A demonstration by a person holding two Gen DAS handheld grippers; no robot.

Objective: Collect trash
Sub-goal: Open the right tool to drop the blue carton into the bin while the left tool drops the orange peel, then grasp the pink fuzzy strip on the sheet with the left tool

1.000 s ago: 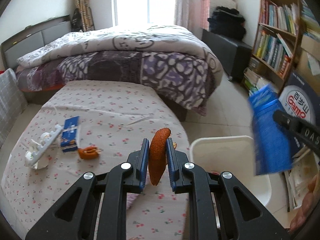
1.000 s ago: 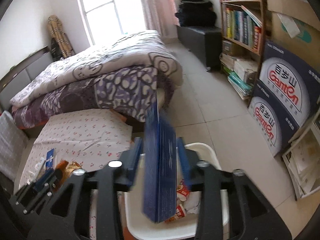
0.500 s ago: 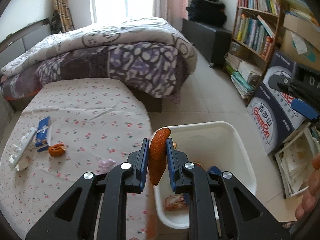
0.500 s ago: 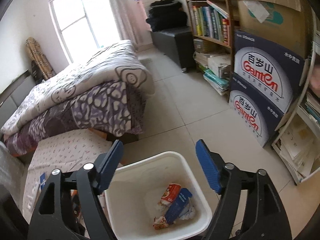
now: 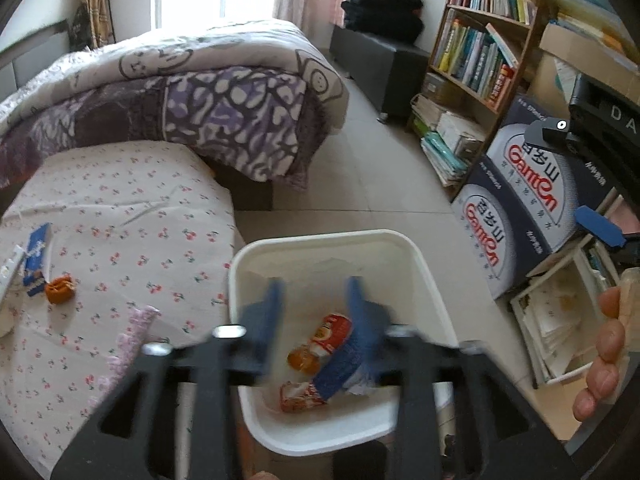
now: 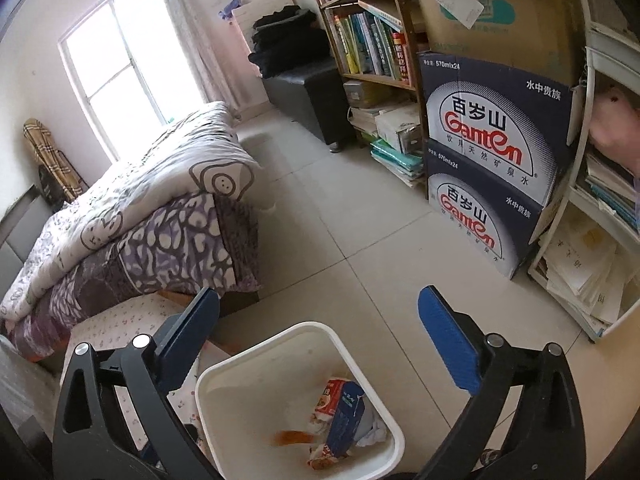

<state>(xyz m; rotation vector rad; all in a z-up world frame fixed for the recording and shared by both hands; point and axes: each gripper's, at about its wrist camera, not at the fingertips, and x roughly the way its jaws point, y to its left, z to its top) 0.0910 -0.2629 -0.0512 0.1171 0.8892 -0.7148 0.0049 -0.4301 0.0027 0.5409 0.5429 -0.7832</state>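
Observation:
A white trash bin [image 5: 320,240] stands on the floor beside the floral-cloth table [image 5: 120,248]. In it lie the orange peel [image 5: 304,360], a blue box [image 5: 340,368] and red wrappers [image 5: 332,330]. My left gripper [image 5: 314,312] is open and empty above the bin, blurred by motion. My right gripper [image 6: 320,336] is wide open and empty over the bin [image 6: 280,344], where the peel [image 6: 292,437] and the blue box [image 6: 344,420] show. On the table remain a small orange peel piece [image 5: 59,289], a blue packet [image 5: 37,254] and a white item at the left edge.
A bed with a purple and white quilt [image 5: 180,96] lies behind the table. Bookshelves [image 5: 480,52] and stacked Ganten cartons [image 6: 492,152] stand at the right. A pink cloth scrap [image 5: 134,332] lies at the table's edge. Tiled floor lies between bed and shelves.
My left gripper moved right over the bin, opened and let go of the orange peel, which now lies in the bin. My right gripper dropped the blue box earlier and has risen.

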